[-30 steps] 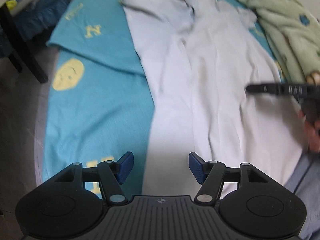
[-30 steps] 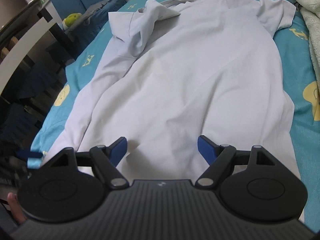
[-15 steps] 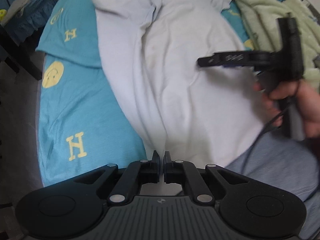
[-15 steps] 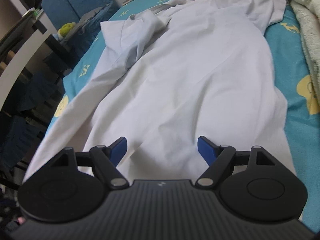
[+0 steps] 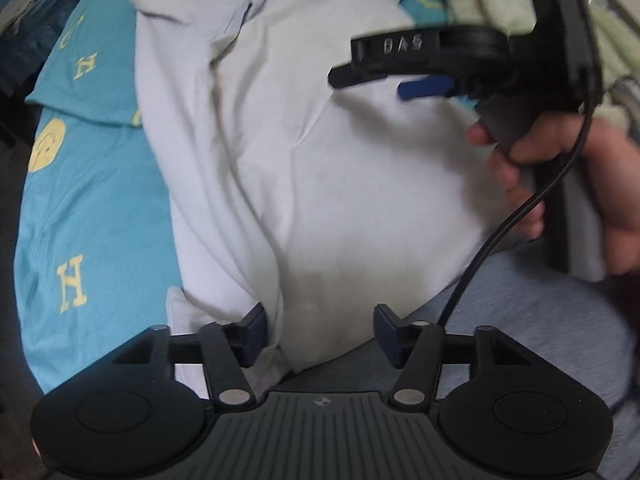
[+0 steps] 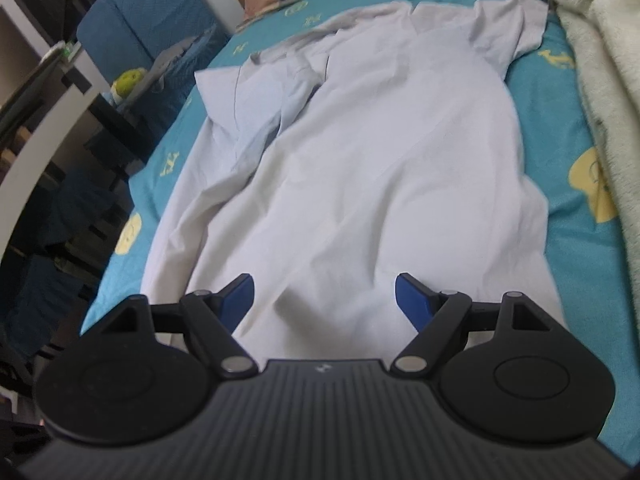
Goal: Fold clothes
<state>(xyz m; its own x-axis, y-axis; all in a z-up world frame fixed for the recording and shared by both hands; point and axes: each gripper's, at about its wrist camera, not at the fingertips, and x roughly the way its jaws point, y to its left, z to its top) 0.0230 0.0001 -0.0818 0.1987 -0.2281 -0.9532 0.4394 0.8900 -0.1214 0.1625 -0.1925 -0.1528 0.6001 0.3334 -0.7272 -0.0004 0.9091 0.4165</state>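
The white shirt [image 6: 372, 168] lies lengthwise on the bed [image 6: 560, 248], its left side folded inward, hem nearest the person. The left gripper [image 5: 318, 330] has just opened its jaws; they stand apart over the hem's bunched edge, nothing pinched. The right gripper [image 6: 324, 296] hovers above the cloth, jaws wide and empty. My worry: that loose fold (already rumpled) could slide back, or the dangling cable [image 5: 516, 216] snag the hem.
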